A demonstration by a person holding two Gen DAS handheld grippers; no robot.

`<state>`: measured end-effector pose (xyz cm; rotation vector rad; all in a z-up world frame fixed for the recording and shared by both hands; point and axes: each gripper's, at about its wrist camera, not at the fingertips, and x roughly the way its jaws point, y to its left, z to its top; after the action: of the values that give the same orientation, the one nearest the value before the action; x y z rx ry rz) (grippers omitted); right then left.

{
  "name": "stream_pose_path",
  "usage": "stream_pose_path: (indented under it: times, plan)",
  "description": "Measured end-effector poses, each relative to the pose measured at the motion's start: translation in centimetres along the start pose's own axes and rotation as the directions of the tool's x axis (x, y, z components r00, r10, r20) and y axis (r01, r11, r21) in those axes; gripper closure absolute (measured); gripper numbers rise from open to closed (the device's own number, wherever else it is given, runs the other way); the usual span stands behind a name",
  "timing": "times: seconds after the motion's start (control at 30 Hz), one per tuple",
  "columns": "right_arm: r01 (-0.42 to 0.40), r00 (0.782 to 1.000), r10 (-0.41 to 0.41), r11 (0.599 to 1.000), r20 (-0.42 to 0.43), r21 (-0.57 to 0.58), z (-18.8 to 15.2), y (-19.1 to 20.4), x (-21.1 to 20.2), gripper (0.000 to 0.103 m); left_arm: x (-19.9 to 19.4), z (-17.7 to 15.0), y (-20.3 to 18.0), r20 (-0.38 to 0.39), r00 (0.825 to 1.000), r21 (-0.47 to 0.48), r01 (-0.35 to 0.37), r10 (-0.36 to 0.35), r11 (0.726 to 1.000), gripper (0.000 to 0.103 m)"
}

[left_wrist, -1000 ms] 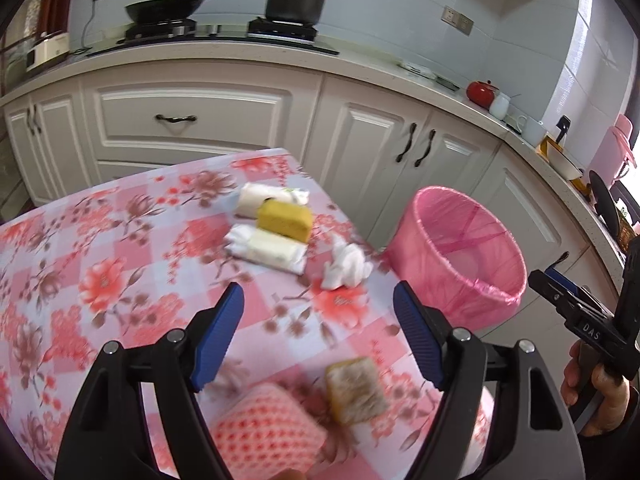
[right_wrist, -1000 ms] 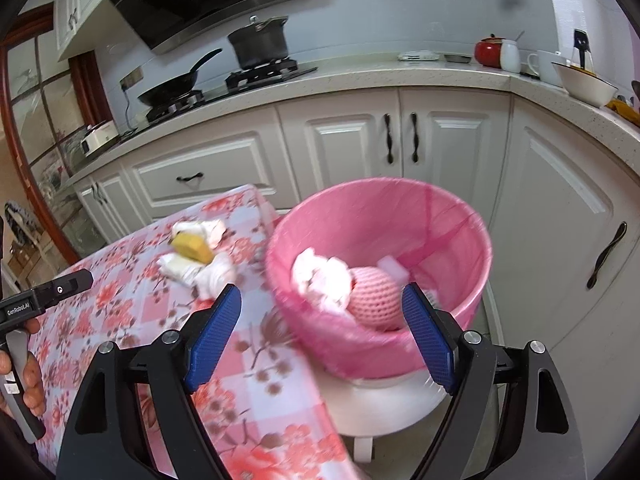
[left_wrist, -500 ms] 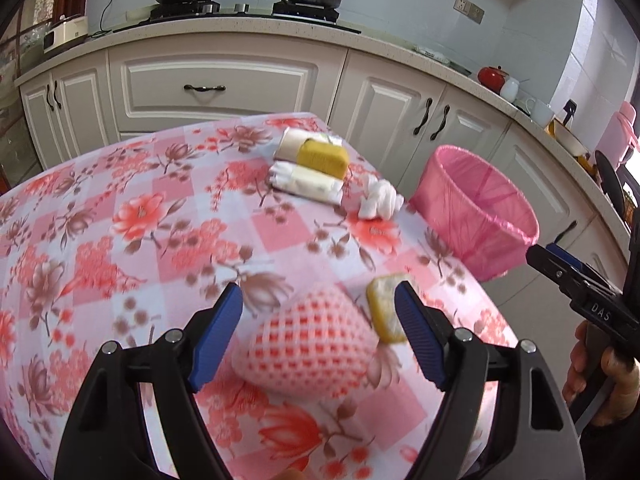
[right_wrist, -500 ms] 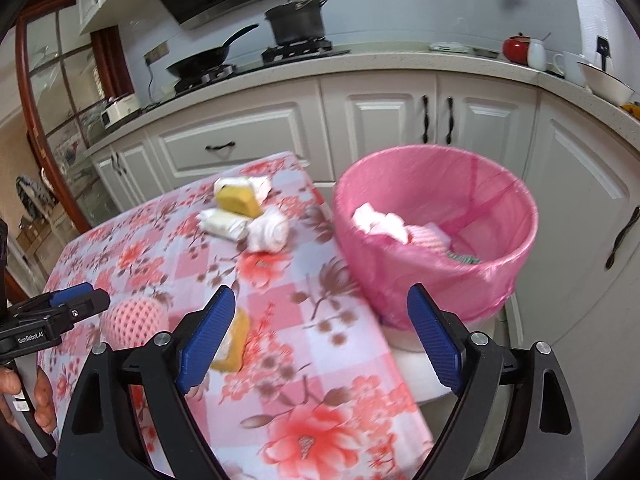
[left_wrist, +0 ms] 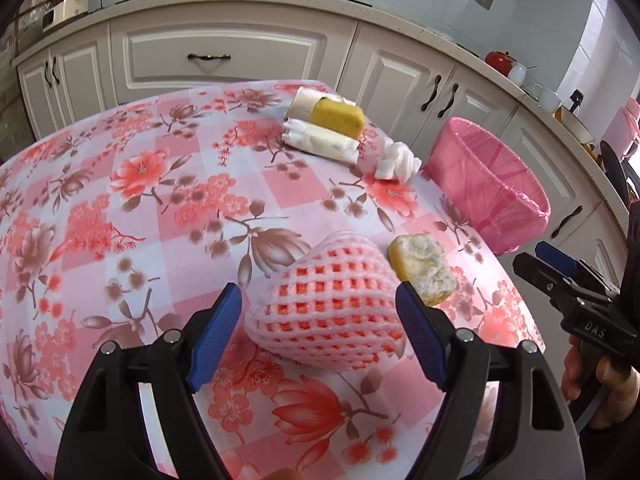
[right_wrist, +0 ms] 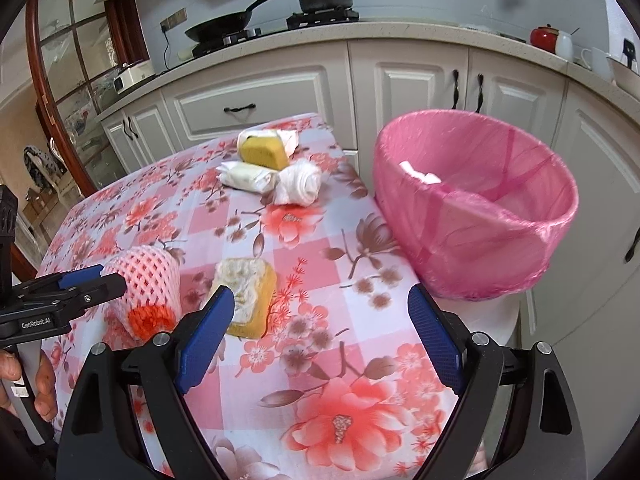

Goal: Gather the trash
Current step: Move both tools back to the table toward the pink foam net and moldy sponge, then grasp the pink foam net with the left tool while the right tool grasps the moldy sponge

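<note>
Floral tablecloth (left_wrist: 168,184) before white cabinets (left_wrist: 224,46)

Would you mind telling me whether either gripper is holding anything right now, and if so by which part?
Nothing is held. The left gripper stands open around the pink foam net without pressing it, and the right gripper is open over the tablecloth.

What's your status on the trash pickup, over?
Left gripper open, straddling pink foam net, not gripping. Right gripper open, empty, beside yellow sponge. Pink bin off table edge, path clear.
</note>
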<state>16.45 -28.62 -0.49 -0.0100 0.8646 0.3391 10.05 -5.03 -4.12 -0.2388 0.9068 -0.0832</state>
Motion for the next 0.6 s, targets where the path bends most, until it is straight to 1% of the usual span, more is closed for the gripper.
stream_pose_path:
  times: [0.17,0.2,0.27,0.3,0.37,0.47,0.6]
  plan:
    - [-0.015,1.0,0.015,1.0,-0.022,-0.013,-0.2,1.1,1.2,0.02,1.3,0.0,0.6,-0.026,1.0,-0.01,0.012,-0.012,1.0,0.028]
    - [-0.017,1.0,0.016,1.0,-0.025,-0.015,-0.2,1.3,1.3,0.02,1.6,0.0,0.5,-0.032,0.999,-0.006,0.014,-0.014,1.0,0.032]
    - [-0.021,0.999,0.021,1.0,-0.033,-0.021,-0.2,1.7,1.7,0.02,1.9,0.0,0.4,-0.04,0.999,0.004,0.01,-0.009,1.0,0.037]
    - [-0.023,0.999,0.022,0.999,-0.036,-0.023,-0.2,1.9,1.8,0.02,2.1,0.0,0.4,-0.043,0.999,0.005,0.01,-0.01,1.0,0.043]
    - [-0.026,0.999,0.025,0.999,-0.043,-0.029,-0.2,2.2,2.0,0.02,2.2,-0.1,0.5,-0.046,0.999,0.0,0.011,-0.011,1.0,0.048]
    - [-0.029,0.998,0.027,0.999,-0.051,-0.04,-0.3,2.7,2.5,0.02,2.1,0.1,0.8,-0.04,0.999,-0.009,0.016,-0.017,1.0,0.053]
    - [-0.033,0.998,0.03,0.998,-0.059,-0.054,-0.3,3.4,2.9,0.02,1.9,0.3,1.1,-0.029,1.0,-0.021,0.012,-0.013,1.0,0.055]
